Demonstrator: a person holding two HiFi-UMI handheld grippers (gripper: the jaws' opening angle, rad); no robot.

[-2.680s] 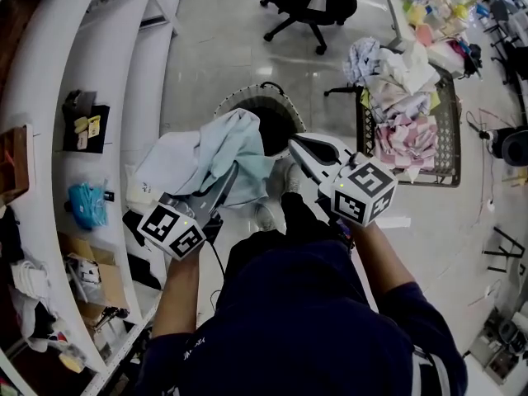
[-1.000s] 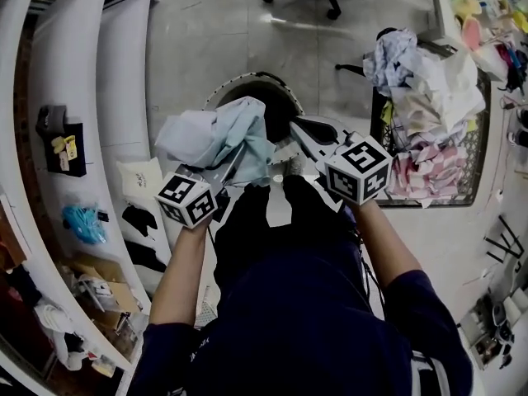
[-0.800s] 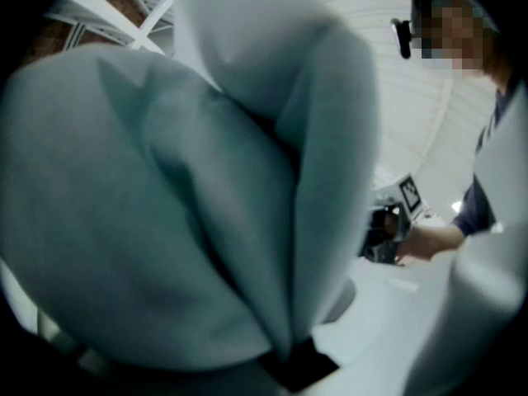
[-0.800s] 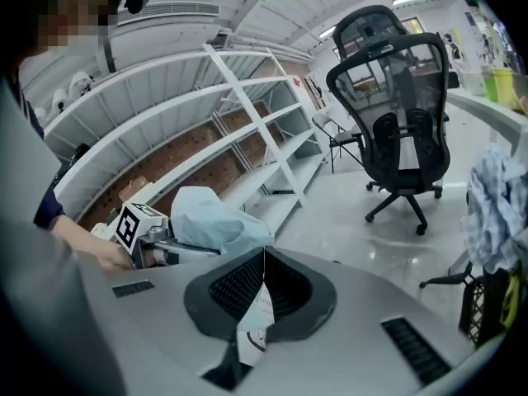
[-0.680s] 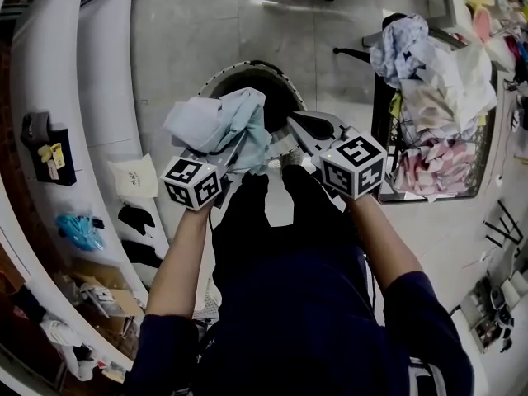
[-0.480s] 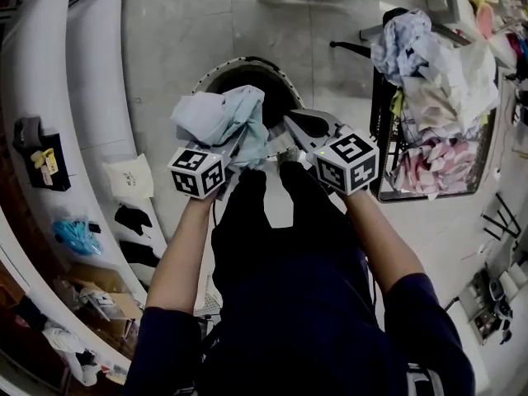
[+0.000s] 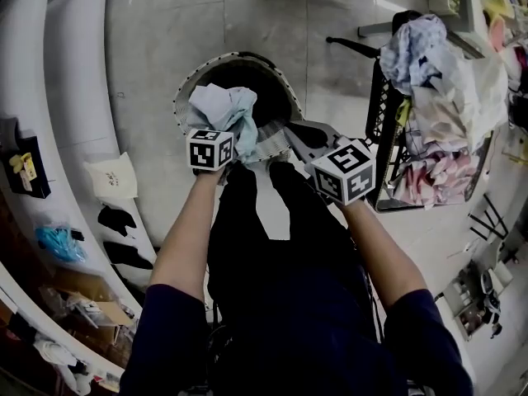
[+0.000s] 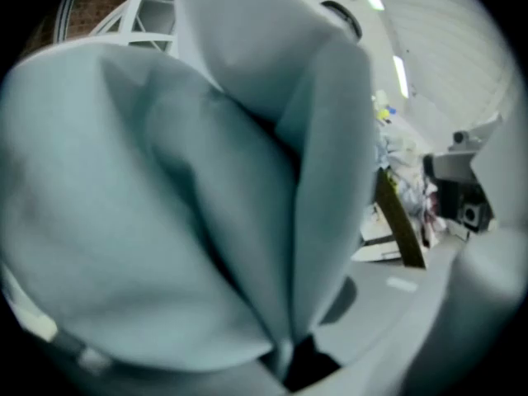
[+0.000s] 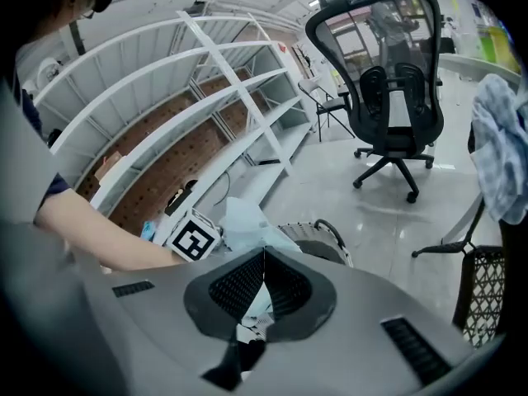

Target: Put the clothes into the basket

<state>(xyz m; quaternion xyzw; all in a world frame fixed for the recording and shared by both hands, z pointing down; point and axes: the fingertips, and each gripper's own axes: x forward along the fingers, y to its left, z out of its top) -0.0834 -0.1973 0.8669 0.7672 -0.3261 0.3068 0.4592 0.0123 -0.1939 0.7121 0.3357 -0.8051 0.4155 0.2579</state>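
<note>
The light blue garment hung bunched from the left gripper, whose jaws were clamped on its folds, above the near rim of the round laundry basket. Just right of it, the right gripper was pressed closed, holding nothing.

Blurred pale blue cloth fills most of the left gripper view, largely covering the jaws.

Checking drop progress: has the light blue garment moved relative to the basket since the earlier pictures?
Yes. The light blue garment has shifted from overhanging the left rim of the basket to bunched over its opening.
</note>
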